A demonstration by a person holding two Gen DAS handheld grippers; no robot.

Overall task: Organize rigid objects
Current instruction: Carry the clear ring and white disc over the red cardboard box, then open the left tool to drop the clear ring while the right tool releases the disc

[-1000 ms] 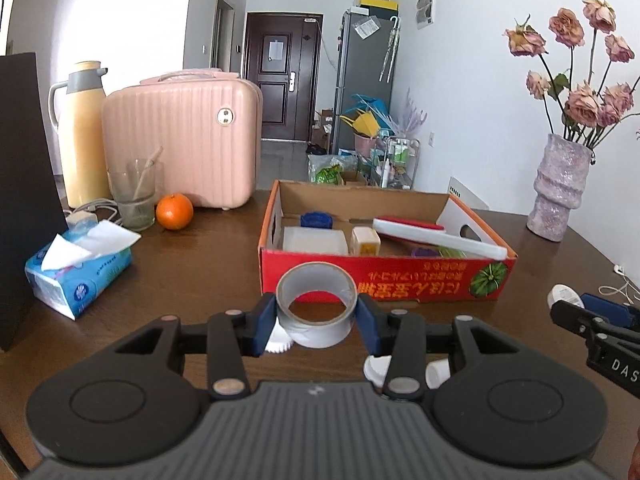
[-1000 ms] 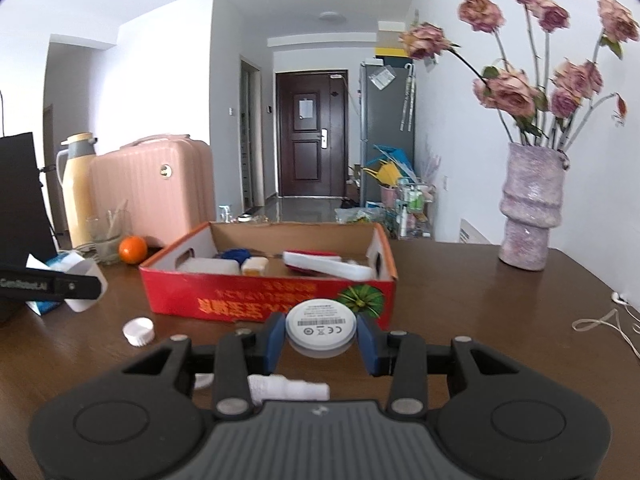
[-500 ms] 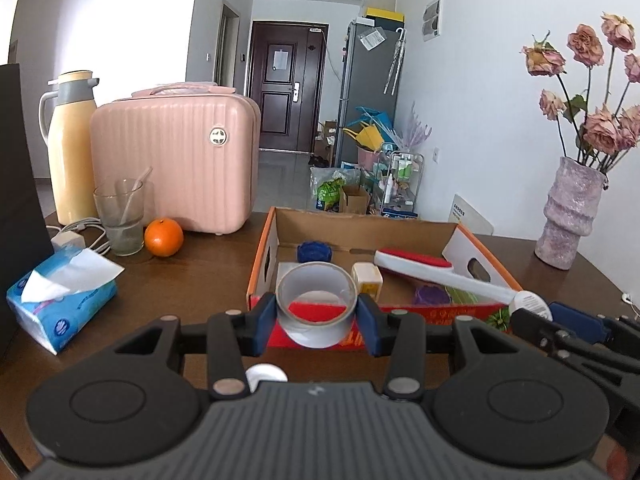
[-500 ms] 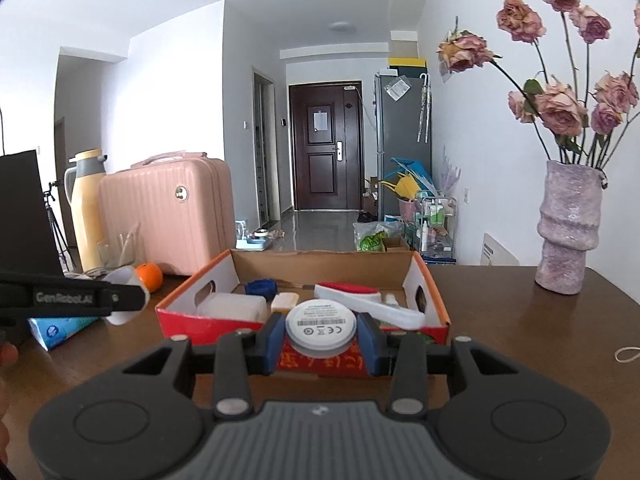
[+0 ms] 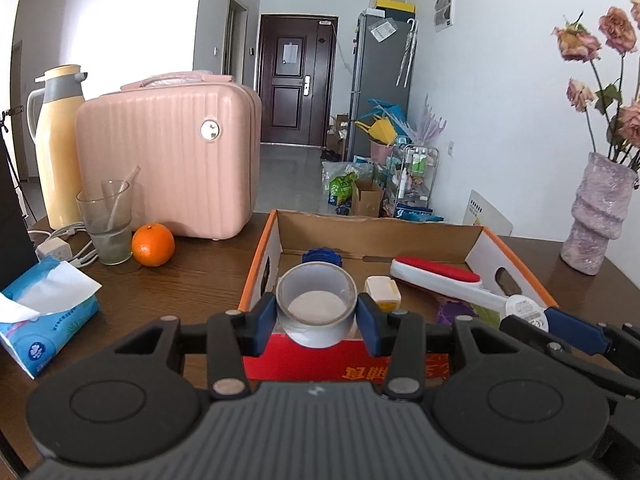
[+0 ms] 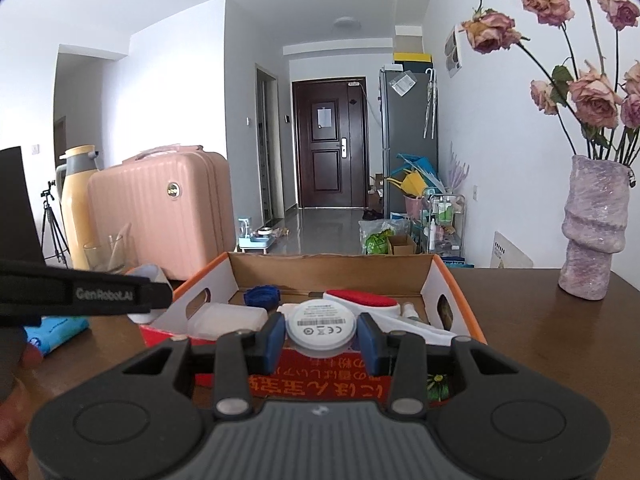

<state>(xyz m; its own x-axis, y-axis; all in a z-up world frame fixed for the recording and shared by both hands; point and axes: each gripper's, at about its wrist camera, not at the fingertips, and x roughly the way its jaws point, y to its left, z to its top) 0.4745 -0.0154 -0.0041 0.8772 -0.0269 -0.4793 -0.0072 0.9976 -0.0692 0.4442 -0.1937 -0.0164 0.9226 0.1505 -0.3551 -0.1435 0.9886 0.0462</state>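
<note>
- Both loads up off the table now and hanging over the near wall of the cardboard box [image 5: 476, 236]; a second ago sitting low in front of it, so lift done and drop-off looks next.
- Left gripper [image 5: 316, 316] pinching the tape roll [image 5: 316, 300] by its sides, roll lying open-end up, above the box's front-left corner, over a pale lidded container there.
- Right gripper [image 6: 321, 334] clamped on the white round disc [image 6: 321, 326], label side up, roughly over the middle of the front wall.
- Already inside: blue cap [image 5: 323, 257], small cream block [image 5: 382, 288], red-and-white lint brush [image 5: 440, 280] lying diagonal.
- Probably best to ease forward a bit before letting go, otherwise could clip the front wall or land on the brush.
- Orange [image 5: 153, 245] and tissue pack [image 5: 44, 320] on the table to the left, well apart from the box.
</note>
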